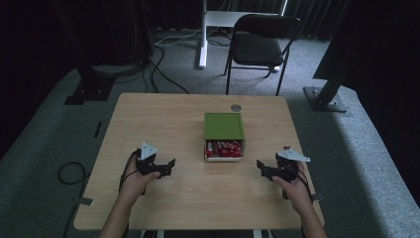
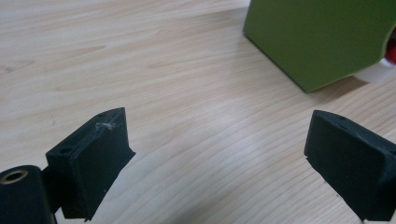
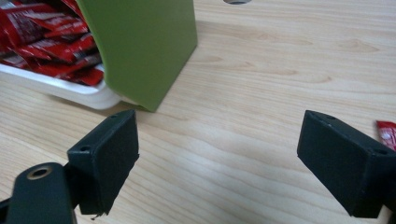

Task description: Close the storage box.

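- We hold the left hand-held gripper [image 1: 166, 166] low over the near left part of the bench [image 1: 163, 124], its two black jaws spread wide with bare wood between them and nothing in their grasp.
- In the left gripper view the left hand-held gripper [image 2: 219, 154] faces a corner of the green box [image 2: 317, 39], which lies ahead and to the right, apart from the jaws.
- We hold the right hand-held gripper [image 1: 263, 168] low over the near right part of the bench, likewise released, jaws wide apart and empty.
- In the right gripper view the right hand-held gripper [image 3: 217, 158] points past the side of the green box [image 3: 140, 46]; a lone red packet [image 3: 386, 133] lies on the wood at the right edge, just behind the right-hand jaw.
- Our left hand [image 1: 132, 181] and right hand [image 1: 297, 191] come in from the near edge, each gripping its tool, with a grey three-cornered plate on top.
- The green box [image 1: 224, 125] sits at the middle of the bench, between the two tools and a little farther off than both.
- A white tray [image 1: 224, 158] sticks out of its near end, and it is full of red sachets [image 1: 224, 148].
- In the right gripper view the white tray [image 3: 70, 93] and the red sachets [image 3: 42, 37] show at the upper left.
- A small round grey disc [image 1: 236, 107] lies just beyond the box, near the far edge.
- Past the bench, a black chair [image 1: 260, 44] stands on the grey carpet [image 1: 44, 148].
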`<state>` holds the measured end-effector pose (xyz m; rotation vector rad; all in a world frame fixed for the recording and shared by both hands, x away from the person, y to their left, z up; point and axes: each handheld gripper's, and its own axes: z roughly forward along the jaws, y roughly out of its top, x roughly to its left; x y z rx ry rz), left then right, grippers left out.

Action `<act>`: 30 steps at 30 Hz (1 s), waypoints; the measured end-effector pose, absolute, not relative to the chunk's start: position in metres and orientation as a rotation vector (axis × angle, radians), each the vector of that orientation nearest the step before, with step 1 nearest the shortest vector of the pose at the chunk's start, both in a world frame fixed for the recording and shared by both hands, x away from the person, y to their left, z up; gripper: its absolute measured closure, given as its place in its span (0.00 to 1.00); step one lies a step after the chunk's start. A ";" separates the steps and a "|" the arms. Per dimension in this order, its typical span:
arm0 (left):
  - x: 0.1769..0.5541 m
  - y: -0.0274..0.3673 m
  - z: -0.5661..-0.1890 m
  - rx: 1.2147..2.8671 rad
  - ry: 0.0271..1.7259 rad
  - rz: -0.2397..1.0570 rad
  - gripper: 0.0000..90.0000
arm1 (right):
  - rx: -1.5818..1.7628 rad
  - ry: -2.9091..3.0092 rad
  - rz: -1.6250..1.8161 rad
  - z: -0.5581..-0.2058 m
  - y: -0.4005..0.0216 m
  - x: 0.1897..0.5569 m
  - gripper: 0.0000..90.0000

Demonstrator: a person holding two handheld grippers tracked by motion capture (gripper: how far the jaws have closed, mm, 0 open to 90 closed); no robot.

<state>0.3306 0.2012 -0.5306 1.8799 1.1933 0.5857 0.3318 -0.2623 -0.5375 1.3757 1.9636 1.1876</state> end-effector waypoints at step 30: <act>0.297 0.265 -0.553 1.800 1.392 0.644 0.09 | 1.456 1.956 1.118 -0.565 -0.280 0.305 0.13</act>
